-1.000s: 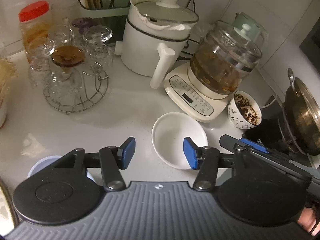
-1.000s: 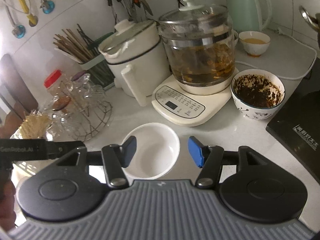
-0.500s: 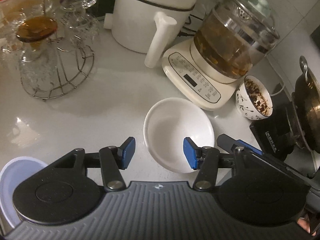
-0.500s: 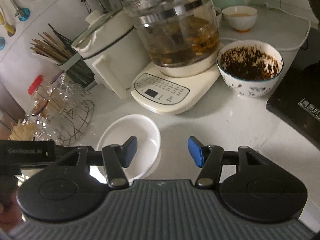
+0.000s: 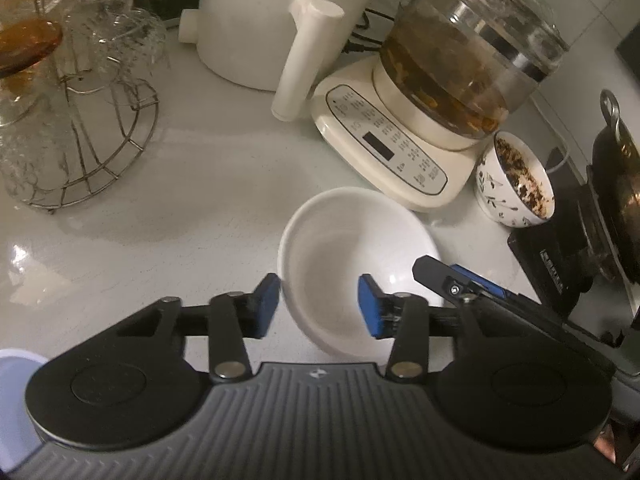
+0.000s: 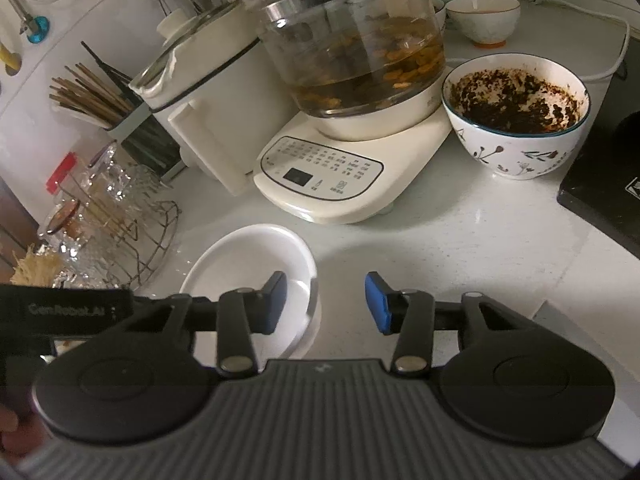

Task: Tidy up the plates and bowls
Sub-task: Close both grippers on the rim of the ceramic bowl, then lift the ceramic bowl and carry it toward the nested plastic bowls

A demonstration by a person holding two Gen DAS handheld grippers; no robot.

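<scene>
An empty white bowl (image 5: 344,240) (image 6: 248,264) sits on the pale counter in front of the kettle base. My left gripper (image 5: 316,310) straddles its near-left rim, one blue pad outside and one inside; its jaws are closing and do not pinch the rim. My right gripper (image 6: 326,306) straddles the bowl's right rim the same way, jaws closing with a gap still showing. Its finger shows in the left wrist view as the right gripper's finger (image 5: 452,280). A patterned bowl (image 5: 516,180) (image 6: 516,116) with dark residue stands to the right.
A glass kettle on a cream base (image 5: 384,144) (image 6: 332,176) and a white pot (image 5: 272,20) stand behind the bowl. A wire rack of glasses (image 5: 80,128) is at left, a black cooker with a wok (image 5: 616,176) at right. A small bowl (image 6: 482,18) stands far back.
Both grippers have come down and closer to the white bowl, and their jaws have narrowed. Each now has a pad inside the bowl and one outside its rim.
</scene>
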